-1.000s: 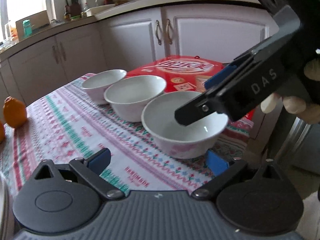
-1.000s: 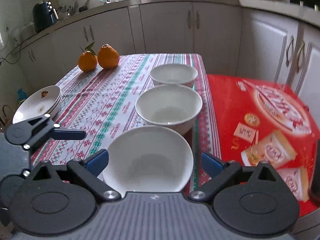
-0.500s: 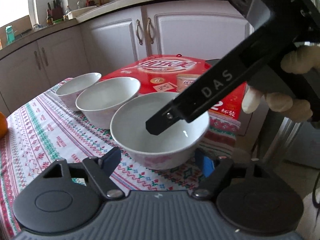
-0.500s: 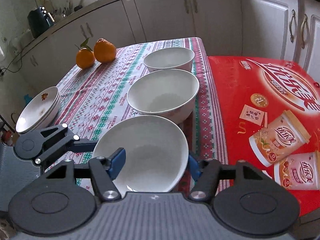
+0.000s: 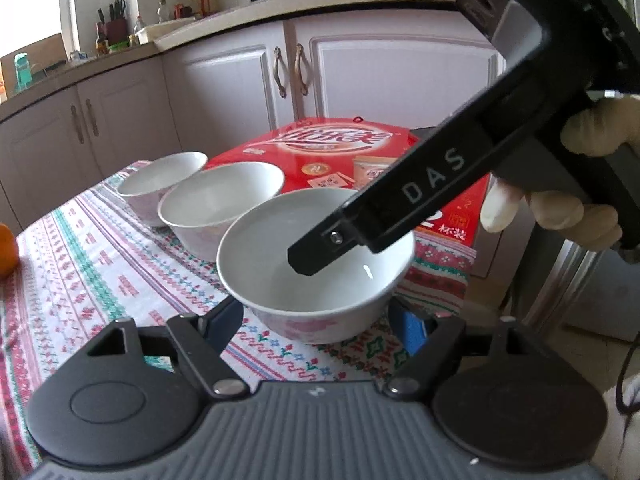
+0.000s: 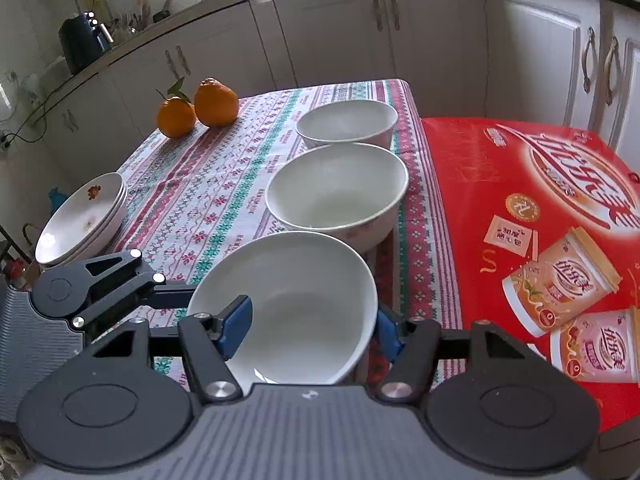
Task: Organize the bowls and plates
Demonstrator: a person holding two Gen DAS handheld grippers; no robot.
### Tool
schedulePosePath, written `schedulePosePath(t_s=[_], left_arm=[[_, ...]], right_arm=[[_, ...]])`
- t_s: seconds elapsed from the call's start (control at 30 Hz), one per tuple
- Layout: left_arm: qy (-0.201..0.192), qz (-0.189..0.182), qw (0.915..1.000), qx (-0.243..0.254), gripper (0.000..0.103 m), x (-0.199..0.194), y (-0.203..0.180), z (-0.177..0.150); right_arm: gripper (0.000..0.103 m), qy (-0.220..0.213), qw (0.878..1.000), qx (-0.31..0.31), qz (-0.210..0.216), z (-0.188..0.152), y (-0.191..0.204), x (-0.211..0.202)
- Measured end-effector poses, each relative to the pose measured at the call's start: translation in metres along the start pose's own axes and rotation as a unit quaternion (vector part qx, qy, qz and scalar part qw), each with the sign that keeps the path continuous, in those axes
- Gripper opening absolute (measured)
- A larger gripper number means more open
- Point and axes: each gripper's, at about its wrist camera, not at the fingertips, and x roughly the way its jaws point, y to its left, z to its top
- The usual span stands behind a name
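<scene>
Our right gripper (image 6: 310,330) has its blue pads spread wide to either side of the nearest white ceramic bowl (image 6: 288,304), one pad inside the rim at 9 o'clock and the other outside the wall at 3 o'clock; we cannot tell whether either pad touches. Our left gripper (image 5: 320,320) also stands wide, straddling the same bowl's base, with no firm clamp visible. In the left wrist view one black finger of the right gripper reaches down into the bowl's hollow.

Moving outward toward 12 o'clock, the middle white bowl (image 6: 338,194) sits just beyond and nearly touches the near one, and the smaller far white bowl (image 6: 347,123) follows in the same line on the striped patterned tablecloth (image 6: 224,184). At 9 o'clock the stack of white plates (image 6: 82,222) rests at the table's edge. At 3 o'clock lies the red printed carton (image 6: 528,200), and at 11 o'clock the oranges (image 6: 198,110).

We judge the plates already gathered, while nesting the bowls has barely begun. We count three bowls, all separate; about three plates, though the stack's layers are hard to separate; two oranges; one carton.
</scene>
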Motion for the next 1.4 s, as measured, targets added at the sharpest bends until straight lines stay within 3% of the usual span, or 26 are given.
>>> schedulePosePath(t_s=[0.8,1.4], left_arm=[[0.021,0.08,0.9938,-0.075,0.079,-0.063,0.051,-0.038],[0.038,0.096,0.9887,-0.109,0.079,-0.065,0.071,-0.055]], right_arm=[[0.07,0.021,0.992,-0.085,0.09,0.027,0.091,0.043],[0.07,0.038,0.99,-0.09,0.103,0.032,0.11,0.069]])
